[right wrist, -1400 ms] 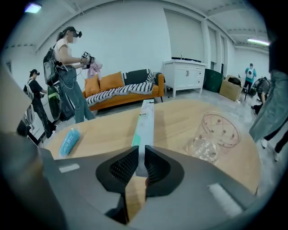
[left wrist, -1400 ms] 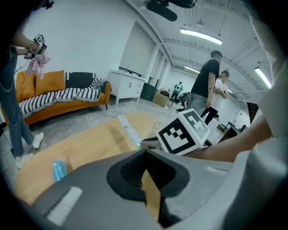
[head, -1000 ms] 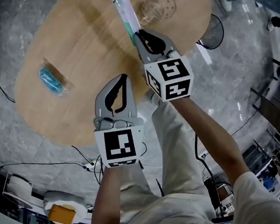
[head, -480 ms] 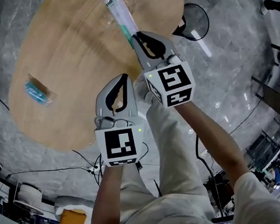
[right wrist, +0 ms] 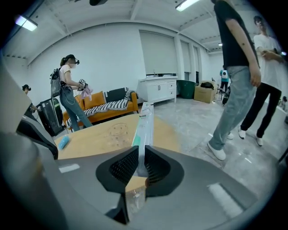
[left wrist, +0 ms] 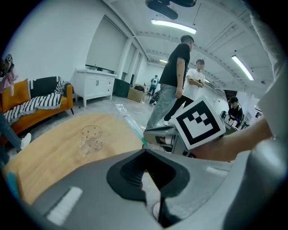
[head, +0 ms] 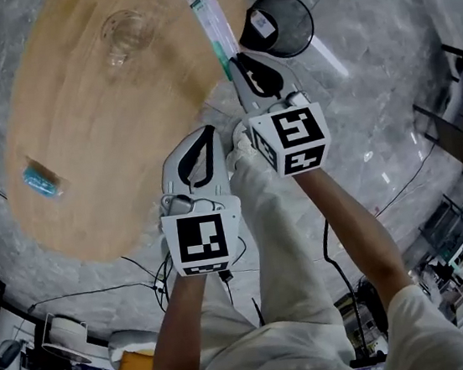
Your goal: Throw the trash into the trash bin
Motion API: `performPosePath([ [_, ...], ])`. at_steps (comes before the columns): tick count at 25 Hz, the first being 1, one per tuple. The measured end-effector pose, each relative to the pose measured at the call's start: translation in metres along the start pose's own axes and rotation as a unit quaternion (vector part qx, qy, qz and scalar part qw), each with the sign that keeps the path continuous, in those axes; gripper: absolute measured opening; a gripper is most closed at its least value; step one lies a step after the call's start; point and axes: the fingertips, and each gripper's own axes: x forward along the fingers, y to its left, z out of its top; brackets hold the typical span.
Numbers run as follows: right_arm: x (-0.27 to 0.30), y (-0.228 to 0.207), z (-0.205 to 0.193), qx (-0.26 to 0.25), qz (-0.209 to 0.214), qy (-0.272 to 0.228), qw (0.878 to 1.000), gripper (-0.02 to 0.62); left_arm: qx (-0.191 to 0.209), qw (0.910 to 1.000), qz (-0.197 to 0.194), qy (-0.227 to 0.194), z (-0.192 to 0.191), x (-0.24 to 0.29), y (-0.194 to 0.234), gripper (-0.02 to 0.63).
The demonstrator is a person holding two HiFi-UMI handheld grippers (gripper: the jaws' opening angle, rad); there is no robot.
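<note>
My right gripper [head: 242, 62] is shut on a long clear plastic wrapper [head: 207, 15] with a green patch, which sticks out ahead of the jaws over the table's edge. The right gripper view shows that wrapper [right wrist: 143, 121] pinched between the black pads. Just beyond its tip a round black mesh trash bin [head: 276, 25] stands on the floor with something white inside. Lower left of the right one, my left gripper [head: 199, 146] is shut and holds nothing. A clear plastic cup [head: 122, 35] and a blue packet [head: 41, 180] lie on the oval wooden table [head: 78, 115].
People stand on the grey floor to the right [right wrist: 236, 76] and by the orange sofa [right wrist: 67, 90]. Cables and a power strip [head: 156, 283] lie on the floor below the table. The left gripper view shows a white cabinet [left wrist: 94, 83] at the back.
Both grippers have moved right, off the table toward the bin, the right one still carrying the wrapper. The bin now shows fully, with the table, cup and blue packet shifted left.
</note>
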Motion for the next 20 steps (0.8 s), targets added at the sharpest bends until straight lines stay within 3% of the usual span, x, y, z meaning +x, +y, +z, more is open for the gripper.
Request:
performPosePath([
  [11,-0.025,-0.126,-0.055,0.042,-0.036,0.027,0.998,0.067,0.012,0.9995,-0.021,0.021,0.009,0.082,-0.076,0.000],
  [20,-0.033,-0.198,-0.102,0.062,-0.045,0.051,0.996,0.067,0.017,0.9984,-0.033,0.042,-0.002,0.138,-0.130,0.000],
])
